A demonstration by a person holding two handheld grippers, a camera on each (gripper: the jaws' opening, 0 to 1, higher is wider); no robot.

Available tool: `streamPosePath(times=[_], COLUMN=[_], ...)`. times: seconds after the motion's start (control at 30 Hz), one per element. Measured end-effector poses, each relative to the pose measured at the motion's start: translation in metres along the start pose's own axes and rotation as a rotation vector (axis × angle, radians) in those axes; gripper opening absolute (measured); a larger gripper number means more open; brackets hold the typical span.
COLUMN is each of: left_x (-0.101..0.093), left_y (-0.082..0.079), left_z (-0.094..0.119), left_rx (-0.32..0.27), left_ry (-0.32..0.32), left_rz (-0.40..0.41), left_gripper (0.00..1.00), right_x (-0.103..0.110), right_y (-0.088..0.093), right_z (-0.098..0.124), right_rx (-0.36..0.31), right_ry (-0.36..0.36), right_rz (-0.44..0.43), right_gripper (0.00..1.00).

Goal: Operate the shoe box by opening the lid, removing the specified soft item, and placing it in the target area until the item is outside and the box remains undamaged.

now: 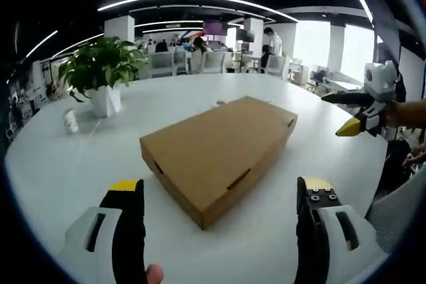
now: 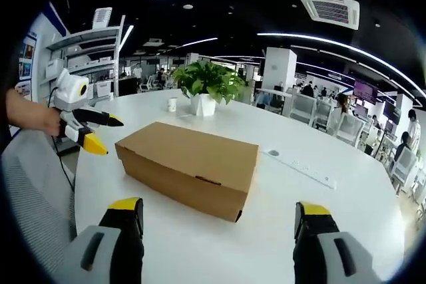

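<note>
A closed, plain brown cardboard shoe box (image 1: 219,154) lies flat on the round white table (image 1: 80,164), roughly at the table's middle, its lid down and its side tabs tucked in. The soft item named in the task cannot be seen, since the box is shut.

In the left gripper view, the left gripper (image 1: 219,197), grey-white with black jaws and yellow tips, hovers just short of the box's near corner, its jaws spread wide apart with nothing between them. The right gripper (image 1: 351,112) comes into this view beyond the box's far right end, held above the table edge by a hand; its yellow-tipped jaws stand apart and empty.

In the right gripper view, the right gripper (image 2: 219,217) faces the long side of the box (image 2: 190,164) from near the table edge, jaws wide and touching nothing. The left gripper (image 2: 100,132) appears past the box's left end, clear of it, jaws parted.

Beyond the box stands a leafy green plant in a white pot (image 1: 103,74), with a small white cup (image 1: 70,120) beside the pot. A white power strip (image 2: 303,167) lies on the table to the box's right in the right gripper view.
</note>
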State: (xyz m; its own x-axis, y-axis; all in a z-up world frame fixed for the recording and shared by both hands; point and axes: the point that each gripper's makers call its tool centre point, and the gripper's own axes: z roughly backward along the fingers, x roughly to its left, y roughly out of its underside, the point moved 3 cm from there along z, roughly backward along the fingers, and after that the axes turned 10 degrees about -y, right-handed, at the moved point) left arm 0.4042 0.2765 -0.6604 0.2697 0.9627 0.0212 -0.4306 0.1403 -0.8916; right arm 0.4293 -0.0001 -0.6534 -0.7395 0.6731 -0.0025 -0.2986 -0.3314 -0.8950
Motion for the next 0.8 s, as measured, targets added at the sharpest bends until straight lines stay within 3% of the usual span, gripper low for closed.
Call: streamPosePath(times=[0.8], left_x=[-0.003], left_y=[0.006], left_z=[-0.016], left_rx=[0.028], left_ry=[-0.018], left_rz=[0.035], left_gripper=[0.92], right_x=[-0.011], right_y=[-0.005], right_z=[-0.034], right_rx=[0.027], right_ry=[-0.067], right_rz=[0.017], right_gripper=[0.91])
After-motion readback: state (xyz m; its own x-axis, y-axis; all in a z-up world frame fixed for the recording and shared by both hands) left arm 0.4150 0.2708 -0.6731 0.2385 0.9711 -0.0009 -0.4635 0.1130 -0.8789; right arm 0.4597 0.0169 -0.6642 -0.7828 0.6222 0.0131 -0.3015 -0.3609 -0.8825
